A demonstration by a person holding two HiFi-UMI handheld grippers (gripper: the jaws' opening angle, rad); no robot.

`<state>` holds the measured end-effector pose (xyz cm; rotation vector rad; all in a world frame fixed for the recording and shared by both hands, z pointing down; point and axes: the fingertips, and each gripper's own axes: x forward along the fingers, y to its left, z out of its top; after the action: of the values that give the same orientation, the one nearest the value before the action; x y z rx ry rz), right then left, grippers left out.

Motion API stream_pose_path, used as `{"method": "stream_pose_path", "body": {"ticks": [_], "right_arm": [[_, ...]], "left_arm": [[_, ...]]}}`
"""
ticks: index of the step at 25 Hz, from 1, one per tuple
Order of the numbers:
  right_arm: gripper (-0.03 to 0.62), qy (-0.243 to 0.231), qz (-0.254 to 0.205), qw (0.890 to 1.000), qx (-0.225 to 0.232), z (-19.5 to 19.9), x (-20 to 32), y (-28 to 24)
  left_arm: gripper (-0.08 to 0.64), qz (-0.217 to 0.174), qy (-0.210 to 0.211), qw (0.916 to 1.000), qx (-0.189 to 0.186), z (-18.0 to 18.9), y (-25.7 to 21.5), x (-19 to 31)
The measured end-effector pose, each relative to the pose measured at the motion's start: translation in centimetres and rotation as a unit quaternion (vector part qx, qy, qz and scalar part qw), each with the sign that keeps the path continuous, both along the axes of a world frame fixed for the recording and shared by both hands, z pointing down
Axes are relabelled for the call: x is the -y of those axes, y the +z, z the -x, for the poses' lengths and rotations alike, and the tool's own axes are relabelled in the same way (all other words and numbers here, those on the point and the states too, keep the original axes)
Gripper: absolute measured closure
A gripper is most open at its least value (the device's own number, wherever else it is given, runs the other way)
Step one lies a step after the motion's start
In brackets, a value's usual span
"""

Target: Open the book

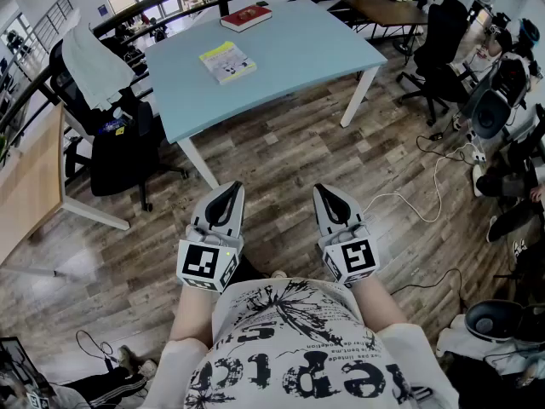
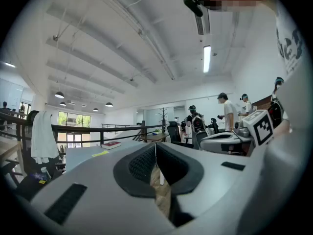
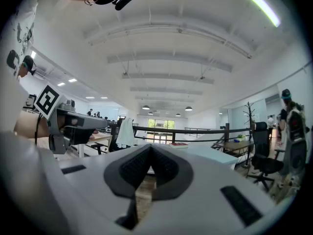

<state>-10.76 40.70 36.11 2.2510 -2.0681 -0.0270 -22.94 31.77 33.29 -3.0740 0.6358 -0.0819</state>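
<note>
Two books lie shut on the light blue table (image 1: 315, 49): a yellow-covered book (image 1: 227, 62) near its middle and a red book (image 1: 247, 17) at its far edge. The red book (image 2: 111, 144) shows in the left gripper view, and the red book (image 3: 178, 145) in the right gripper view too. My left gripper (image 1: 233, 188) is held level in front of my chest, well short of the table, jaws shut with nothing between them. My right gripper (image 1: 324, 192) is beside it, also shut and empty.
A black office chair (image 1: 111, 135) with a white cloth over its back stands left of the table, beside a wooden desk (image 1: 30, 186). More chairs, seated people and cables (image 1: 443, 164) fill the right side. Wooden floor lies between me and the table.
</note>
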Motion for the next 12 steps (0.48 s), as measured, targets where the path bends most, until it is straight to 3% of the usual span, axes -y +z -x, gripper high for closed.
{"method": "stream_pose_path", "body": {"ticks": [7,12], "right_arm": [[0.583,0.0,0.007,1.0,0.002,-0.8,0.1,0.1],[0.583,0.012,0.013,0.999,0.027,-2.0,0.1,1.0]], "left_arm": [[0.54,0.007,0.004,1.0,0.003,-0.8,0.2,0.2],[0.54,0.013,0.011,0.9998,0.011,-1.9,1.1,0.3]]}}
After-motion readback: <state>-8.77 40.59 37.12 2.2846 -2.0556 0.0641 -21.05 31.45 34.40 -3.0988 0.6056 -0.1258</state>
